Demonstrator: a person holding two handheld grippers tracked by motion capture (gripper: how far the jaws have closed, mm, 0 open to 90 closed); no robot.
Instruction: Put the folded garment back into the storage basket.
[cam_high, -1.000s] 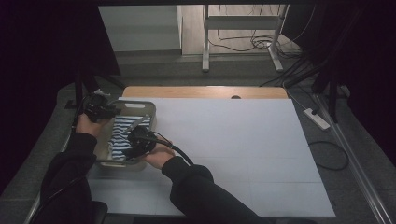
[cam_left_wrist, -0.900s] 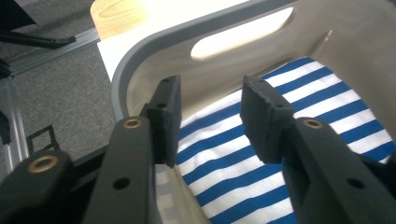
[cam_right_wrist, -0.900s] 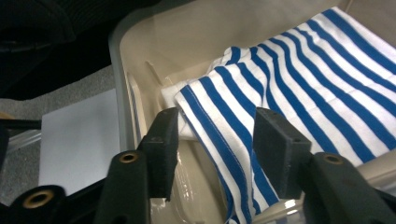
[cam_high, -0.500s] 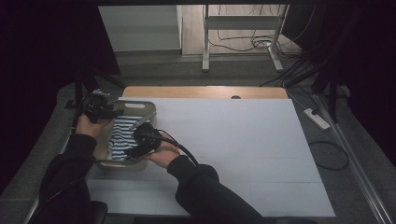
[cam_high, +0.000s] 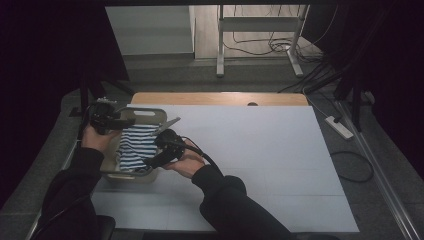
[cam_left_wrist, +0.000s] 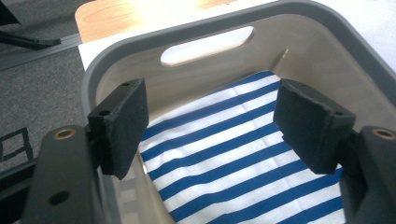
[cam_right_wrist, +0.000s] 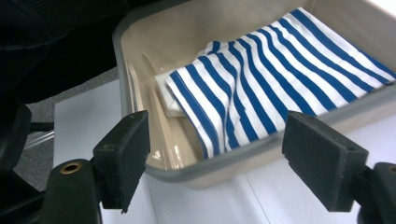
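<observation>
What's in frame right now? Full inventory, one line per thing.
Basket: 1, grey-beige with handle slots, left part of the table.
Striped cloth: 1, blue and white, lying folded inside the basket.
Table sheet: 1, white, covering most of the table.
Table edge: 1, light wood, bare along the far side.
Power strip: 1, white, on the floor to the right.
Metal stand: 1, grey, on the floor beyond the table, cables around it.
Left gripper: 1, black, jaws just been opening, nothing between them, over the basket's far left corner.
Right gripper: 1, black, jaws just been opening, apart and gripping nothing, at the basket's near right rim.
</observation>
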